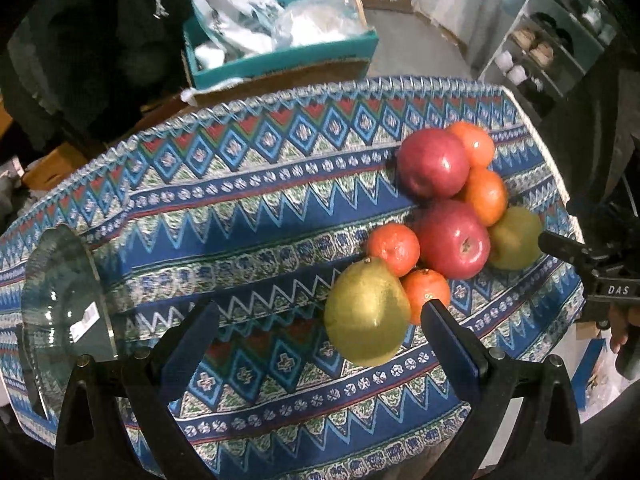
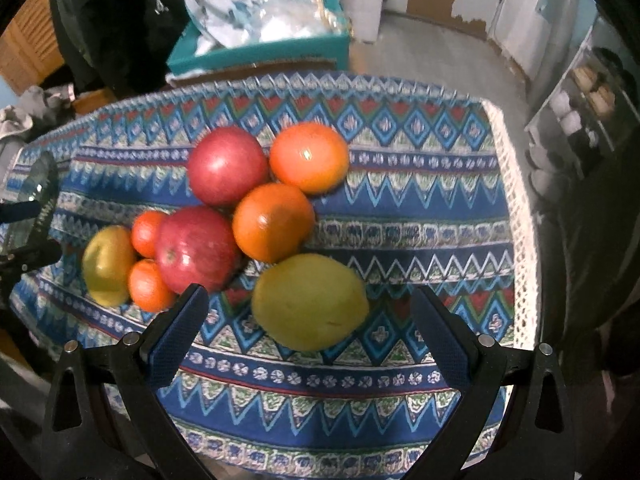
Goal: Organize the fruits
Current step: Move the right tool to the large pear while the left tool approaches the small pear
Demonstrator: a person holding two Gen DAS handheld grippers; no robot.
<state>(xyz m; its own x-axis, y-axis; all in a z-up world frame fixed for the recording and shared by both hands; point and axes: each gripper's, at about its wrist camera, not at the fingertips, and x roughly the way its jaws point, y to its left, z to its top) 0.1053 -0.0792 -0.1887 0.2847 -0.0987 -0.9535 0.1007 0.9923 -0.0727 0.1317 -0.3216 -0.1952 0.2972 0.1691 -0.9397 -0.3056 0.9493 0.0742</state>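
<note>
Both grippers hover with fingers spread wide above a pile of fruit on the patterned surface.

Left wrist view: the left gripper [image 1: 320, 314] has its fingers released and holds nothing; a yellow-green pear [image 1: 366, 314] lies between them on the blue zigzag-patterned cloth [image 1: 240, 200] covering the surface. Behind it, touching in one cluster, are two red apples [image 1: 452, 238], four small oranges [image 1: 394, 248] and a second pear [image 1: 516, 238]. A clear glass bowl [image 1: 64, 296] stands at the left edge. Right wrist view: the right gripper [image 2: 308, 300] is also released and empty; the nearer yellow-green pear [image 2: 310, 302] lies between its fingers, just beside a big orange [image 2: 274, 222] and a red apple [image 2: 196, 248].
</note>
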